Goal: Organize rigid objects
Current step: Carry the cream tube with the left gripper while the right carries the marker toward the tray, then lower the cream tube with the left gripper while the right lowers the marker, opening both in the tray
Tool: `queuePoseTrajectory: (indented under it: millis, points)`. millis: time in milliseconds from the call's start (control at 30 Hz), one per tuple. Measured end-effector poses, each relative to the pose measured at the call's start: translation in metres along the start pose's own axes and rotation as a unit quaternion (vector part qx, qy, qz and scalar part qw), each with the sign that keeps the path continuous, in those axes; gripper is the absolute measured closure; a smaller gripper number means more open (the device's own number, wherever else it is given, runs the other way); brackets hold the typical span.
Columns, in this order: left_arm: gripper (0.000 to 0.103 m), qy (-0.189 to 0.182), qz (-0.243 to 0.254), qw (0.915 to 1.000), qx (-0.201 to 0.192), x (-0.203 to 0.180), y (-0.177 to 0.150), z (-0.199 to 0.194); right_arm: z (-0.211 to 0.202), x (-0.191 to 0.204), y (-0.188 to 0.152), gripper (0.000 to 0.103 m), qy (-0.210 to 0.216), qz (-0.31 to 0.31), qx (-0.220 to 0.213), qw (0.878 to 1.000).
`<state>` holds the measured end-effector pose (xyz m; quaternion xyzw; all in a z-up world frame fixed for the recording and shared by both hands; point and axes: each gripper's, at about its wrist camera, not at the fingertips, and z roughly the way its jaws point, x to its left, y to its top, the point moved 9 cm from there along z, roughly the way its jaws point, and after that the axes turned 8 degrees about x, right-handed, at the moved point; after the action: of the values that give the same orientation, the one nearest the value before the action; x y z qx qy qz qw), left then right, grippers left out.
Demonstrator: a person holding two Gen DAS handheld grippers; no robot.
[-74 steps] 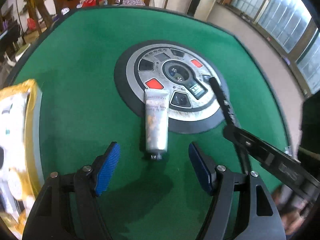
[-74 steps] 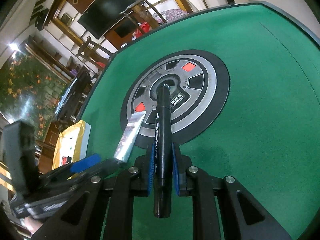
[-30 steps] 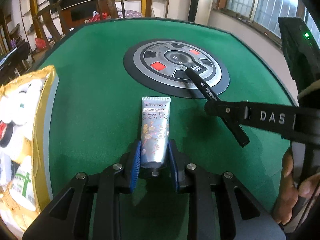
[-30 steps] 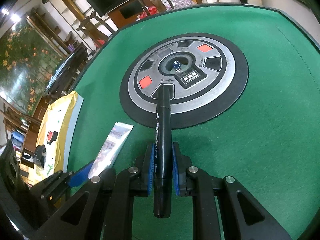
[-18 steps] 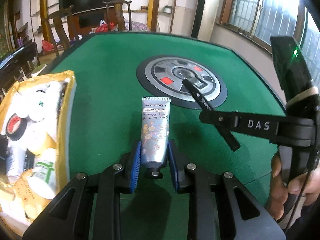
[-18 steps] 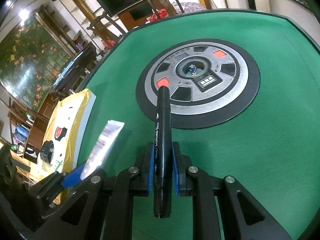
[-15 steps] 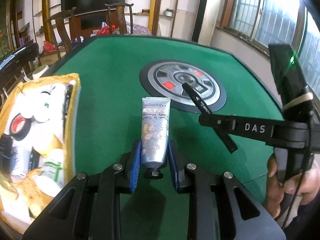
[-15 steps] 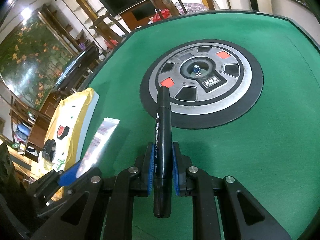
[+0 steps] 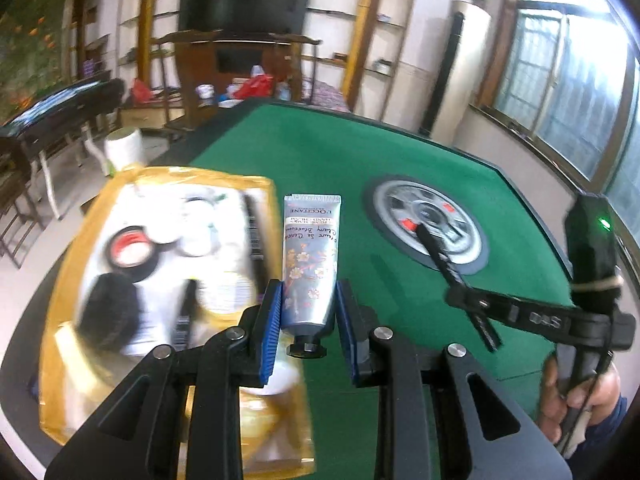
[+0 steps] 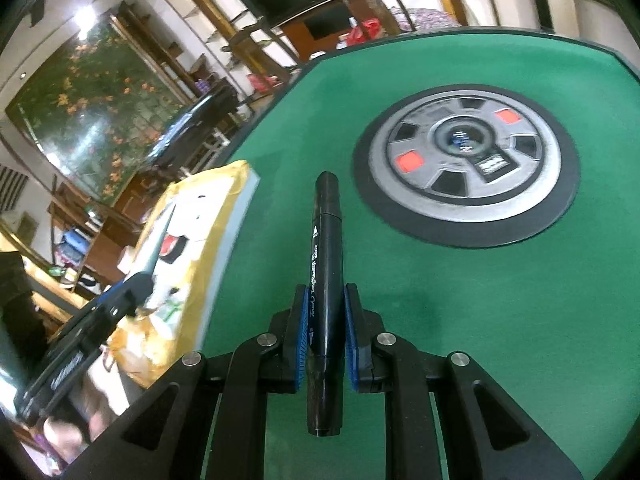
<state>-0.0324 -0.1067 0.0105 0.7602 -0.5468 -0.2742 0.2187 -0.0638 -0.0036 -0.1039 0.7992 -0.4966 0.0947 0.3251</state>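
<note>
Since the earlier frames, both grippers had swung over toward the gold tray, so in the left wrist view the tray [image 9: 80,248] went from a sliver at the left edge to filling the lower left, and the round hub [image 9: 430,228] slid off to right of centre.

Left gripper [image 9: 308,316] was clamped on the hand cream tube [image 9: 310,264] near its cap end, blue pads squeezing both sides, crimped end pointing up the frame. That tube sat dead centre, lifted clear of the green table [image 9: 328,152] and hanging right at the tray's right edge. Tray contents were pretty blurred, but I could make out a tape roll [image 9: 130,250] with a red centre and some white round stuff.

Right gripper [image 10: 326,332] was clenched on the black marker [image 10: 326,272], which stuck out past the pads both ways, tip pointing to upper centre of the right wrist view. Marker was over bare felt, between the tray [image 10: 224,216] on the left and the hub [image 10: 466,168] at upper right. A hand [image 9: 584,396] gripped that gripper's handle at the left view's lower right.
</note>
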Motion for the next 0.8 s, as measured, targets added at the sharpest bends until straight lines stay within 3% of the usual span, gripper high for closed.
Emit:
queuePoseTrajectory:
  millis: [133, 300, 500, 800]
  points:
    - [0.079, 0.019, -0.039, 0.9991, 0.0, 0.039, 0.001, 0.001, 0.007, 0.035, -0.006, 0.088, 0.031, -0.019, 0.011, 0.999]
    - [0.079, 0.022, -0.065, 0.9976, 0.01, 0.062, -0.004, 0.007, 0.027, 0.08, -0.011, 0.088, 0.059, -0.034, 0.035, 0.997]
    - [0.079, 0.024, -0.073, 0.9969, 0.019, 0.068, -0.011, 0.019, 0.058, 0.121, -0.004, 0.088, 0.049, -0.055, 0.056, 0.996]
    - [0.079, 0.015, -0.074, 0.9969, 0.021, 0.078, -0.014, 0.017, 0.091, 0.152, 0.019, 0.088, 0.04, -0.06, 0.069, 0.995]
